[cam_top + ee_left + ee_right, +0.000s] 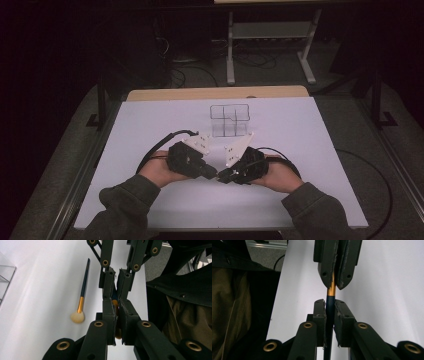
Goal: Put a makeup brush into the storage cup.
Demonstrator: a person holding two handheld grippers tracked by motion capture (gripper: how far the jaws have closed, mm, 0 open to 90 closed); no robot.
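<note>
In the high view the table (150, 120) takes up the middle of the frame. An organizer box (229, 120) stands on it just above centre. Below the box, the left tool (212, 173) and right tool (222, 176) meet tip to tip. In the left tool's view a brush (82, 295) lies on the table at left of centre, and a second brush (330, 307) runs between both tools.

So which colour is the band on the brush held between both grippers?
Gold, on the held brush; the right gripper view shows it best.
</note>
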